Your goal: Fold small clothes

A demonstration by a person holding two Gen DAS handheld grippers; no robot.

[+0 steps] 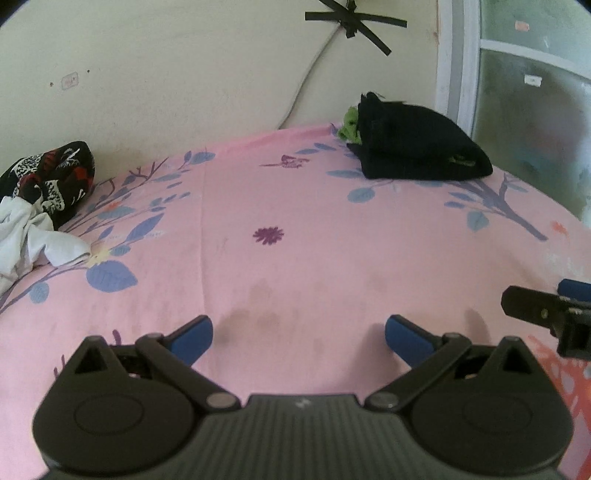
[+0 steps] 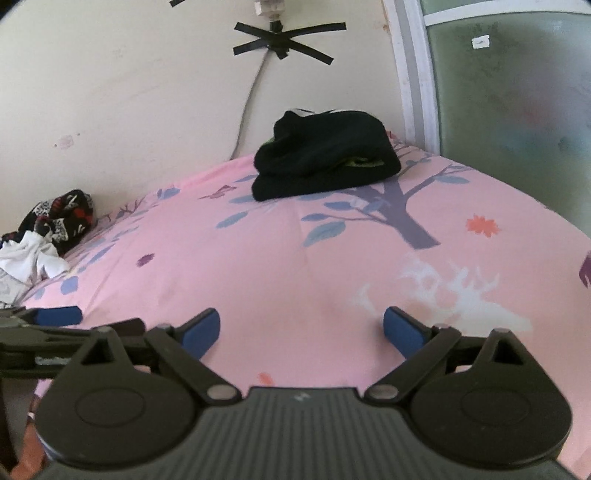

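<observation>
A pile of folded black clothes [image 1: 417,147] lies at the far right of the pink bed, with a green garment [image 1: 349,123] behind it; it also shows in the right wrist view [image 2: 321,158]. A heap of unfolded clothes lies at the far left: a black patterned piece [image 1: 55,177] and a white piece [image 1: 33,236], both also in the right wrist view [image 2: 62,218] [image 2: 29,258]. My left gripper [image 1: 299,338] is open and empty above the sheet. My right gripper [image 2: 301,330] is open and empty, beside the left one.
The pink floral bedsheet [image 1: 295,258] covers the bed. A cream wall [image 1: 166,74] with a taped cable [image 1: 354,22] stands behind it. A frosted glass door [image 1: 535,122] is at the right. The right gripper's side shows at the left view's edge [image 1: 546,310].
</observation>
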